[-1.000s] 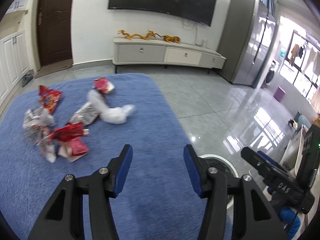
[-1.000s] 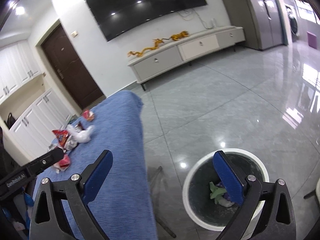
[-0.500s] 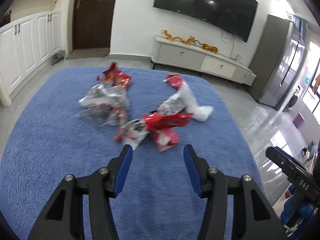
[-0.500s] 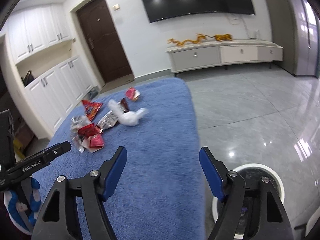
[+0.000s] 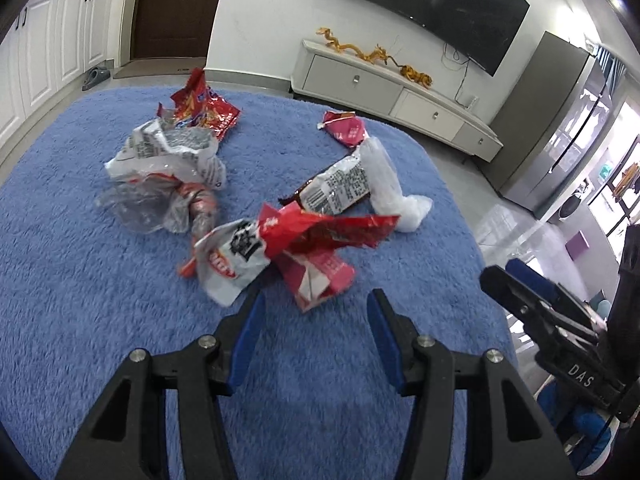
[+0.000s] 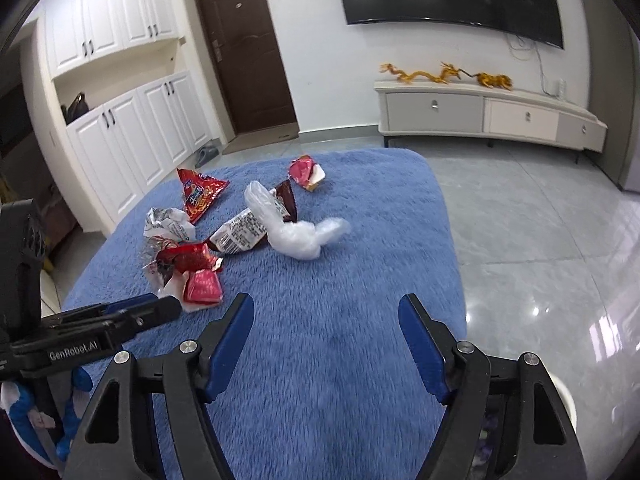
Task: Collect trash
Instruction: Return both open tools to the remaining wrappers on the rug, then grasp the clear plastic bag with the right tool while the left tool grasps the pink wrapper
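Note:
Several crumpled snack wrappers lie in a heap on a blue plush surface (image 5: 80, 280). Closest to me is a pink-red wrapper (image 5: 320, 276), beside a red and white one (image 5: 236, 256). Behind them are a white plastic bag (image 5: 384, 184), a brown and white wrapper (image 5: 340, 190), a silver-white crumple (image 5: 168, 152) and a red snack bag (image 5: 204, 110). My left gripper (image 5: 315, 300) is open just short of the pink-red wrapper, with nothing between its pads. My right gripper (image 6: 326, 302) is open over bare plush, short of the white bag (image 6: 300, 236).
The white rim of a bin (image 6: 562, 396) shows on the grey tiled floor at the lower right, behind my right gripper. A small red wrapper (image 5: 346, 128) lies apart at the far side. White cupboards, a dark door and a TV cabinet line the walls.
Both views have swung from the floor and bin onto the trash heap. My left gripper has closed in on the nearest wrappers. The right jaws stand narrower than a second ago.

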The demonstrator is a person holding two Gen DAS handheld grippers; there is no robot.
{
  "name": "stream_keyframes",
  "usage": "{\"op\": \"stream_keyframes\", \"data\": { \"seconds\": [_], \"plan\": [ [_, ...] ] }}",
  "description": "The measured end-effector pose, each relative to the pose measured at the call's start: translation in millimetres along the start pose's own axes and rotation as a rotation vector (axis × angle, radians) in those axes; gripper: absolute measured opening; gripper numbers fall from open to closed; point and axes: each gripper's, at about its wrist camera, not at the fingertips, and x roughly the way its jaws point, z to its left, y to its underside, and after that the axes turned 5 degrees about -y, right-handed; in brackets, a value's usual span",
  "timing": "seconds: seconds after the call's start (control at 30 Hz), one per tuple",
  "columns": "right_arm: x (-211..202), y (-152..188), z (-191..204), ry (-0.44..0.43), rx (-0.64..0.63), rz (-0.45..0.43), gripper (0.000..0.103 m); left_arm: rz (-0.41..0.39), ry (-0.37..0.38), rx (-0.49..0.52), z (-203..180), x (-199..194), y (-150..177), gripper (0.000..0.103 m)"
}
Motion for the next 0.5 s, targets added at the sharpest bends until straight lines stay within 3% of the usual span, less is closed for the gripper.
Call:
{"op": "stream_keyframes", "data": {
  "seconds": [0.43, 0.5],
  "plan": [
    [74.7, -43.8, 19.1, -0.010, -0.132, 0.051, 0.075, 0.016, -0.026, 0.008, -4.2, 32.0, -18.5, 0.050],
    [85.0, -47.4, 23.4, -0.010, -0.150, 0.060, 0.075, 0.014, -0.021, 0.002, -2.9, 33.3, -20.2, 0.046]
  ]
}}
